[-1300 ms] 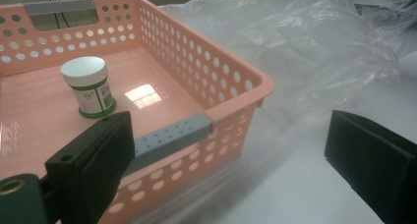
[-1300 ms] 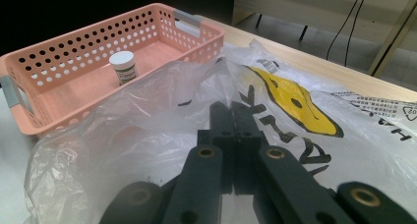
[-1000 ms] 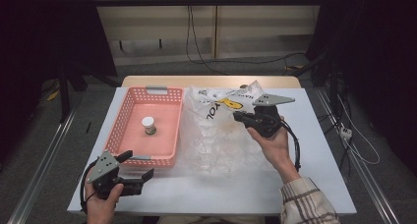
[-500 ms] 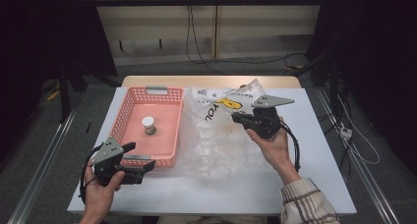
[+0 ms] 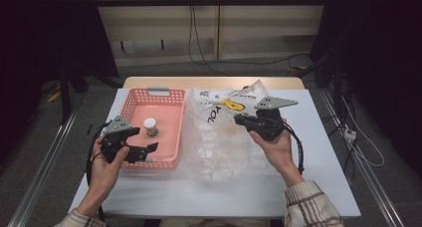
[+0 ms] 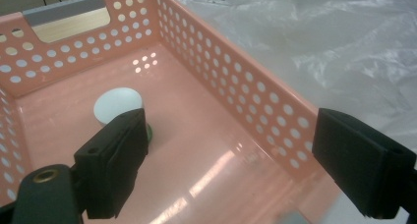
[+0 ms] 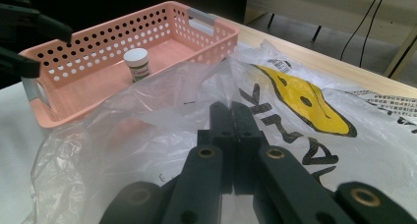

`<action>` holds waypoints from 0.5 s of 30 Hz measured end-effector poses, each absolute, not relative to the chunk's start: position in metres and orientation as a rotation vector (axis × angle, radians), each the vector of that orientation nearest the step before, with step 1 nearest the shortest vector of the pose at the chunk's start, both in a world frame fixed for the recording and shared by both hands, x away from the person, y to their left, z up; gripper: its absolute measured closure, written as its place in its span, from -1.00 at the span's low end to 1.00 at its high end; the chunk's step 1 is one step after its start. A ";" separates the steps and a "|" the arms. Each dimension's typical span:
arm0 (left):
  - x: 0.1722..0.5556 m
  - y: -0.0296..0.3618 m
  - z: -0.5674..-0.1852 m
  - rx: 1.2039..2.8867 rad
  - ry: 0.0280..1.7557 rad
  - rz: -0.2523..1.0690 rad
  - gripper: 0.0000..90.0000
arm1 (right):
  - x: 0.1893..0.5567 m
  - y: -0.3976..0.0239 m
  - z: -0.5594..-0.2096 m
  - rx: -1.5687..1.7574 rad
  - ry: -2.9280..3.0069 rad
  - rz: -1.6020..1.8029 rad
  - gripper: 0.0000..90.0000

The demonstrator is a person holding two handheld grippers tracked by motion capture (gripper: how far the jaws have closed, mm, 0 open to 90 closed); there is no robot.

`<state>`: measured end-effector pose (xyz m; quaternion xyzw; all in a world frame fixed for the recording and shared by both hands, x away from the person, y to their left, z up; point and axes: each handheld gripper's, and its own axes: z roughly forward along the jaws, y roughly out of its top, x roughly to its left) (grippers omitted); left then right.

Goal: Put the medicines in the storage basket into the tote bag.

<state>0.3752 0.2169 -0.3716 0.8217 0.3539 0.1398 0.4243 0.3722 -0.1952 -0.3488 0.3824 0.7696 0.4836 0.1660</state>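
Partly hidden: small jar (image 6: 119,106) in pink basket (image 5: 169,137), behind left gripper (image 6: 236,170) jaws, apart and just closing, nothing between.
Right gripper (image 7: 231,118) jaws together, pinching clear plastic bag (image 5: 224,137) on bench (image 5: 328,187); contents unclear.

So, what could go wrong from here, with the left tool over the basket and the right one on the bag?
1. The left tool straddles the wall of the pink basket, one pad inside and one outside. Its jaws have just been closing, so it might catch the wall instead of the white-capped jar.
2. The right tool is shut at the plastic bag; a pull may drag the thin film against the basket.
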 end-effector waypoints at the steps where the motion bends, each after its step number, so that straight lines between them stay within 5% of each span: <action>1: 0.379 0.217 -0.372 2.056 0.897 0.342 -0.70 | 0.372 -0.195 -0.349 1.086 2.194 1.377 1.00; 8: 0.402 0.218 -0.376 2.023 0.922 0.302 -0.83 | 0.373 -0.194 -0.350 1.090 2.203 1.369 1.00; 15: 0.423 0.208 -0.375 2.041 0.933 0.307 -0.76 | 0.373 -0.195 -0.351 1.093 2.201 1.369 1.00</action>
